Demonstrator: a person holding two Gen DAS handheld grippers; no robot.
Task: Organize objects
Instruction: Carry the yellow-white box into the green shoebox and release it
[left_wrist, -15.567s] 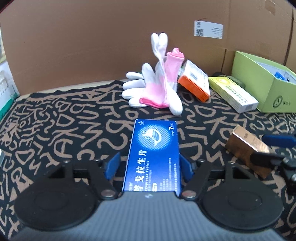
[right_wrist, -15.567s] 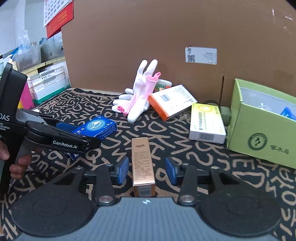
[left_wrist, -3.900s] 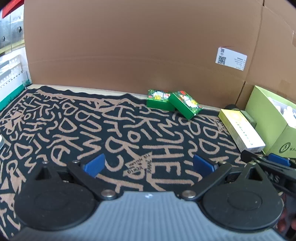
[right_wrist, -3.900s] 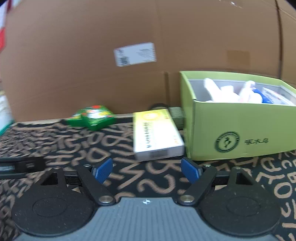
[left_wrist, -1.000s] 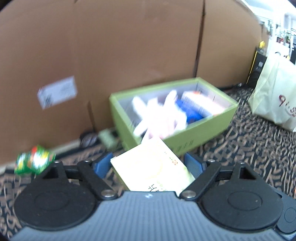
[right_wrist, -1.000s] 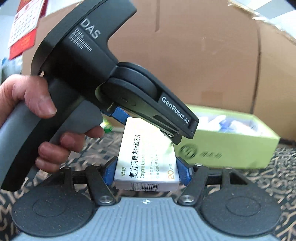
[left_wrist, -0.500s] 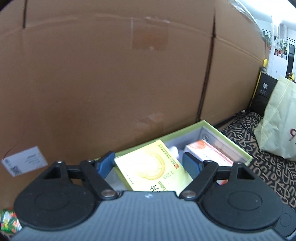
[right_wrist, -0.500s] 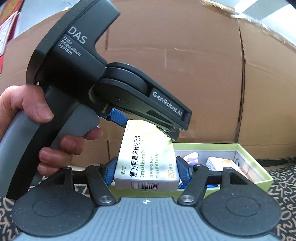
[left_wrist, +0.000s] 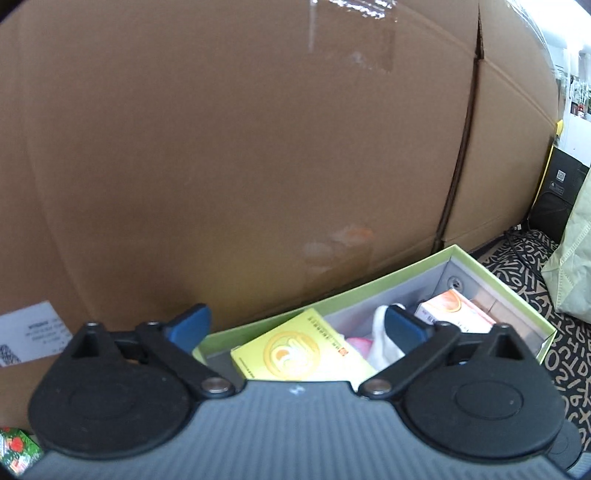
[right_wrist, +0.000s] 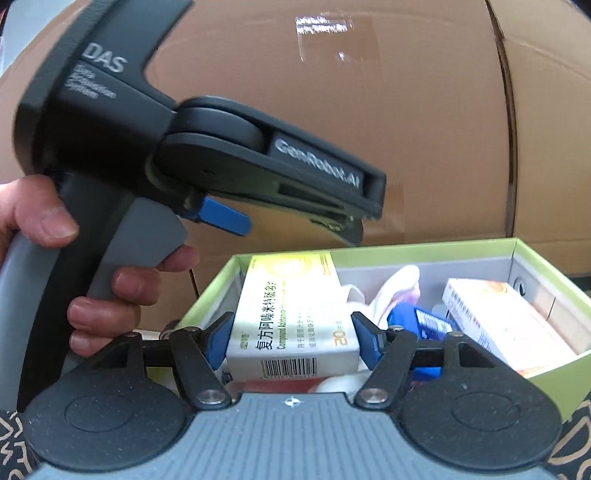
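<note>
The left hand-held gripper (left_wrist: 293, 326) hangs over the near-left end of the green box (left_wrist: 517, 297), and its jaws are opening — spread wide, blue pads clear of everything. The yellow medicine box (left_wrist: 299, 350) lies below and between them, inside the green box at its left end, tilted, its long axis running away from the camera and a little to the left. From the left wrist view nothing touches it on that side.

Over on the right, the picture differs. The right hand-held gripper (right_wrist: 291, 338) has the same yellow medicine box (right_wrist: 291, 314) between its pads, barcode end toward the camera, long axis pointing straight ahead along the fingers. The jaws are opening, and a thin gap seems to show on each side, so the pinch looks released. The box sits at the green box's (right_wrist: 554, 384) left end, beside the white and pink gloves (right_wrist: 395, 291), the blue carton (right_wrist: 421, 321) and the orange-and-white carton (right_wrist: 506, 325) further right.

The person's left hand (right_wrist: 74, 273) grips the left tool's handle just above and left of the drop point. The right gripper is plainly the nearer one — the yellow box lies directly ahead of it, so the likely next move is a straight pull back along that axis.
</note>
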